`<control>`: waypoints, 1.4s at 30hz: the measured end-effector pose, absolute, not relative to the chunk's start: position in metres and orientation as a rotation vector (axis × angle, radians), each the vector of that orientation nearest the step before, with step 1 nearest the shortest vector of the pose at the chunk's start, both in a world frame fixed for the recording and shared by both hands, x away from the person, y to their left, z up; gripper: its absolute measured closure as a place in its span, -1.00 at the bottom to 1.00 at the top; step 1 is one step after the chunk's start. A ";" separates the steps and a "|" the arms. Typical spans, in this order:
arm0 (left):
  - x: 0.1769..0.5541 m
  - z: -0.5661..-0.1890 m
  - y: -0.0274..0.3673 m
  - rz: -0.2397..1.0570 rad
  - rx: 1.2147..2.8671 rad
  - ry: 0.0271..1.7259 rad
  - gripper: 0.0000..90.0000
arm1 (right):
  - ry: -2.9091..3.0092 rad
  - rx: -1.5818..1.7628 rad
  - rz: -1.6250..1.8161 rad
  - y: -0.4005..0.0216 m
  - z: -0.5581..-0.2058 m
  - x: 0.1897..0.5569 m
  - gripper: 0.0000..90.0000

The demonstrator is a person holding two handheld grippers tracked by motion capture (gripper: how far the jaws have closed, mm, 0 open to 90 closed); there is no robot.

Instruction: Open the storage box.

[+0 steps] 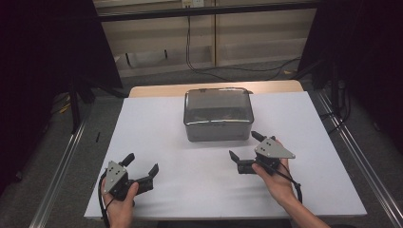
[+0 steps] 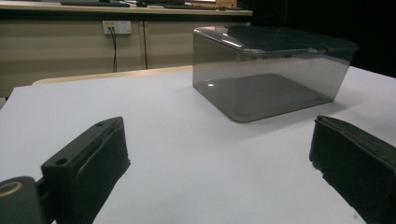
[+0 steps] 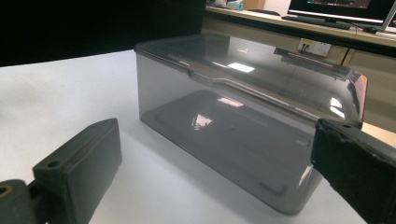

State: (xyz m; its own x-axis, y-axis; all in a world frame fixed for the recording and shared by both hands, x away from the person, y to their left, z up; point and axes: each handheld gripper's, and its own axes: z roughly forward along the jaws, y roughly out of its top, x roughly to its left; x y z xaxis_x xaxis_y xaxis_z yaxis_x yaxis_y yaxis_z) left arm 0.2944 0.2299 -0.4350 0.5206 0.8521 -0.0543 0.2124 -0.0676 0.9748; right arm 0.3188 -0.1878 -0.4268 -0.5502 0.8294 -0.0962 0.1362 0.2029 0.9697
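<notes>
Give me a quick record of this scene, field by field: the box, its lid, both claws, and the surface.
box: smoky see-through plastic box, far middle of the white table
lid: on, closed
contents: nothing visible inside
left claw: open, holding nothing, well short of the box
right claw: open, holding nothing, near the box's front right corner, not touching
hands: one on each claw

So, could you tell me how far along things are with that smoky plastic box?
Nothing looks done yet: the grey lidded box sits closed on the white table, untouched. In hand, both hand-held grippers are open and apart from it, the right hand-held gripper nearer, the left hand-held gripper farther back. Still left: reaching the box, gripping it and, presumably, opening its lid.
</notes>
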 end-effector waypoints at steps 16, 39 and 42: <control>0.296 -0.436 0.230 0.672 1.590 0.948 -0.91 | 1.837 0.790 1.280 -0.168 -0.420 0.343 -0.96; 0.298 -0.437 0.226 0.669 1.604 0.934 -0.90 | 1.846 0.459 0.956 -0.146 -0.421 0.358 -0.61; 0.298 -0.436 0.226 0.668 1.601 0.933 -0.90 | 1.841 0.396 0.905 -0.143 -0.418 0.360 -0.53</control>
